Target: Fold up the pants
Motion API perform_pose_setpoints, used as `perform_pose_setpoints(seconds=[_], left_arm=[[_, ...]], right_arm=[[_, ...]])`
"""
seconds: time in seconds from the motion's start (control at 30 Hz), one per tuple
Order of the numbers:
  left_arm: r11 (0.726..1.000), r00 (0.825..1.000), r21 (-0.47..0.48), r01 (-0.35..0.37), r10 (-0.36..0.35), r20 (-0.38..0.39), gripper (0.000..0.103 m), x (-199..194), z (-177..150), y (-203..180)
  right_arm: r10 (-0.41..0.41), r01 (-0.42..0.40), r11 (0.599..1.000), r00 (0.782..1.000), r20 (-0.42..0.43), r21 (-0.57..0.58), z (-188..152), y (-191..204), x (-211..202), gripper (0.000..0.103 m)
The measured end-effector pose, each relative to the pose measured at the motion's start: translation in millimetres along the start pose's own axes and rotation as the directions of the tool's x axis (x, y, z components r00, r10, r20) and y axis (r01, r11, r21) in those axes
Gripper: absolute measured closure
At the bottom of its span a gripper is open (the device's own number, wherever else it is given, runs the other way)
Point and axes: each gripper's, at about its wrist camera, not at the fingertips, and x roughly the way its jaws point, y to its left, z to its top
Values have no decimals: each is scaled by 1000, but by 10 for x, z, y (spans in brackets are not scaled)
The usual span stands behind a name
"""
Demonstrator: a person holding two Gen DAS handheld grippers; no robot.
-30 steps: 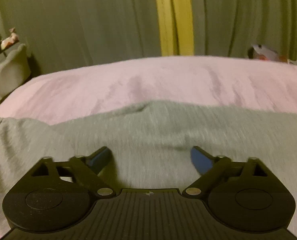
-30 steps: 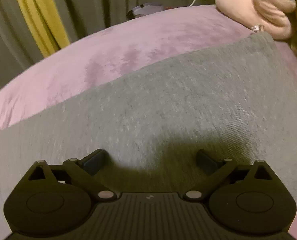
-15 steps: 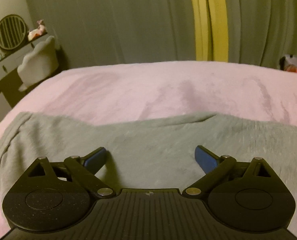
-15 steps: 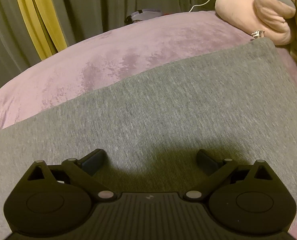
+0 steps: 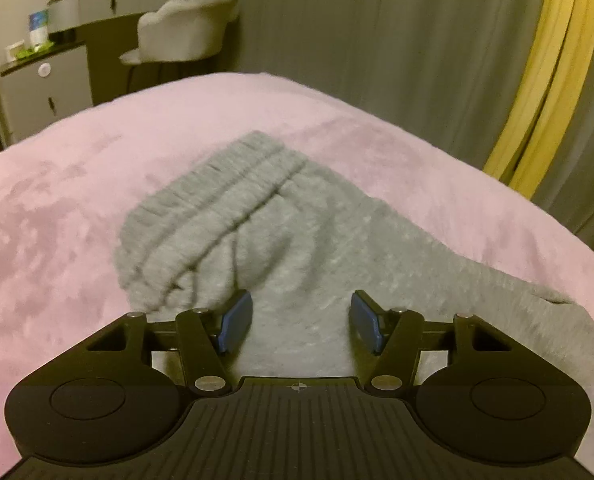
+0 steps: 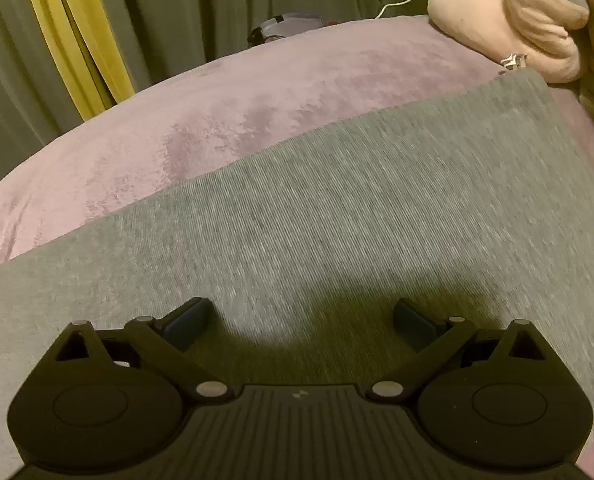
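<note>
Grey knit pants (image 5: 297,240) lie flat on a pink bedspread (image 5: 77,208), the ribbed waistband (image 5: 209,204) bunched at the far end in the left view and a long smooth leg (image 6: 357,208) running toward a plush toy (image 6: 509,20) in the right view. Both grippers hover over the cloth with nothing held: the left gripper (image 5: 300,322) has its blue pads spread near the waistband, and the right gripper (image 6: 301,320) is spread just as wide over the leg. My guess is that this is the approach to a lengthwise or end-to-end fold, with no grasp yet made. The next move calls for each tool to drop to an edge and pinch 1 layer or both cleanly. The leg's far edge is straight and well exposed; the waistband is rumpled, so harder to catch. Bare bedspread lies beyond the pants on every side, while the toy crowds the leg's end.
</note>
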Motion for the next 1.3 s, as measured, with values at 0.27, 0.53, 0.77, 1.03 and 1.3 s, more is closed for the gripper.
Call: perform_pose_setpoints(seconds=[0.27, 0.53, 0.77, 1.03, 1.3], left_arm=[[992, 999, 123, -25, 28, -19, 27, -78, -49, -159], [987, 999, 158, 27, -33, 36, 2, -478, -183, -442], [956, 952, -61, 288, -292, -94, 2, -574, -598, -709], [971, 977, 120, 208, -201, -66, 1, -561, -877, -1037], [983, 984, 43, 176, -174, -40, 1, -512, -834, -898]], right_arm=[[-2, 2, 1000, 1000, -19, 3, 5, -4, -16, 4], [34, -32, 998, 999, -23, 58, 7, -90, -56, 4], [176, -172, 933, 984, 16, 318, -2, -515, -288, 4], [241, -310, 804, 950, 199, 508, -139, -1316, -707, 30], [3, -26, 984, 992, 126, 178, 81, -1348, -647, 70]])
